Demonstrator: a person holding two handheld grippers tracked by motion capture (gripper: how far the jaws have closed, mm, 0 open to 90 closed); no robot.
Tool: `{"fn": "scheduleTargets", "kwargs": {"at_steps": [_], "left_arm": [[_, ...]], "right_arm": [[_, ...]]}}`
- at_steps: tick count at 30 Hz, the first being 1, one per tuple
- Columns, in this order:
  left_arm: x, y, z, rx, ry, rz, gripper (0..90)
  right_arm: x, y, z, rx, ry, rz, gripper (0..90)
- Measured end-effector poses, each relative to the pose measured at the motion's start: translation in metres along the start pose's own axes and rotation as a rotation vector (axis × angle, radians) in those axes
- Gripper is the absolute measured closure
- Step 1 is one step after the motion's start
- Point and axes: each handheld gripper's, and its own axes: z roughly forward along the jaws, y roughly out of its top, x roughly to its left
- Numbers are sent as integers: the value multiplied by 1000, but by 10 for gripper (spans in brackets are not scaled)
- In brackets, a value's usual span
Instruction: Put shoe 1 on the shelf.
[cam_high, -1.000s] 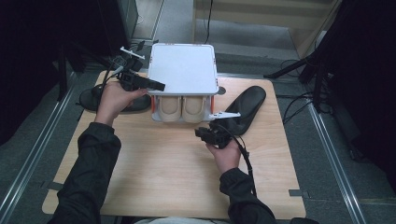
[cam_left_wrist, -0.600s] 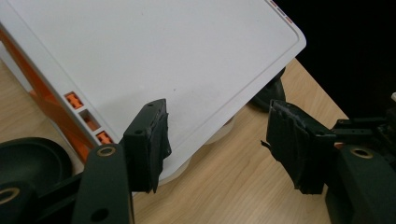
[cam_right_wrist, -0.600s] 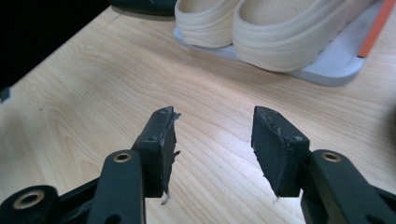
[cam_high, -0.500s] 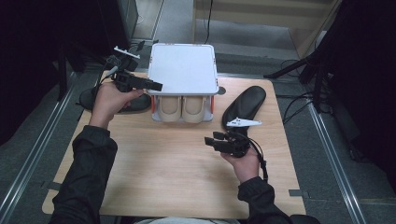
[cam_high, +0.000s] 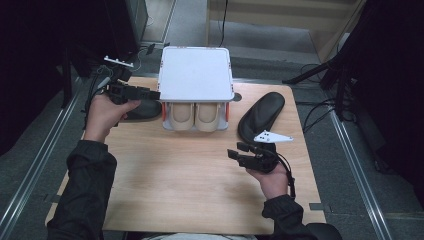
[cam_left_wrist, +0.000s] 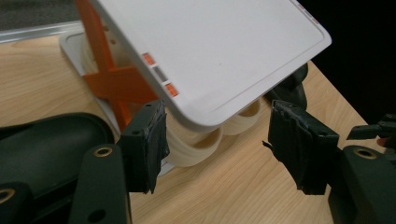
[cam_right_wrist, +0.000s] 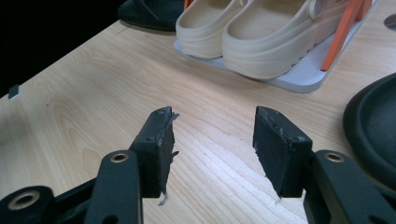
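Wooden table (cam_high: 170, 185) is seen from above, set on a grey floor with dark surroundings. At its far middle a small white rack (cam_high: 196, 73) is stood, its flat top covering a lower shelf braced by orange struts (cam_left_wrist: 108, 79). On that shelf a pair of cream clogs (cam_high: 195, 116) is lodged side by side, toes toward the person.

One black shoe (cam_high: 261, 114) is laid on the table to the right of the rack, near but apart from it. A second black shoe (cam_high: 144, 109) is laid just left of the rack.

The left gripper (cam_high: 150, 93) is held at the rack's left edge, over the second shoe; its jaws are parted with nothing between them (the rack's top corner is seen beyond the gap in the left gripper view).

The right gripper (cam_high: 239, 152) is held over bare wood, in front of the right shoe and well apart from the rack. Its jaws are likewise spread and empty, pointed toward the clogs.
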Motion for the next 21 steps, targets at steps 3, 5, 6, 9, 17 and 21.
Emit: {"fn": "scheduleTargets", "kwargs": {"at_steps": [3, 5, 6, 9, 17, 21], "left_arm": [[3, -5, -5, -6, 12, -12, 388], [5, -8, -9, -24, 17, -9, 406], [6, -9, -11, -28, 19, -11, 415], [10, -15, -12, -29, 33, -35, 485], [35, -32, -8, -48, 82, -77, 793], [46, -38, 6, -3, 100, -84, 900]], "right_arm": [[-1, 0, 2, 11, 5, 9, 487], [-1, -1, 2, 23, 1, 5, 487], [-1, -1, 2, 30, -5, -2, 486], [-2, -1, 3, 26, 2, -1, 487], [-1, -1, 7, 37, 7, -6, 500], [-1, -2, 7, 48, -1, -8, 501]]}}
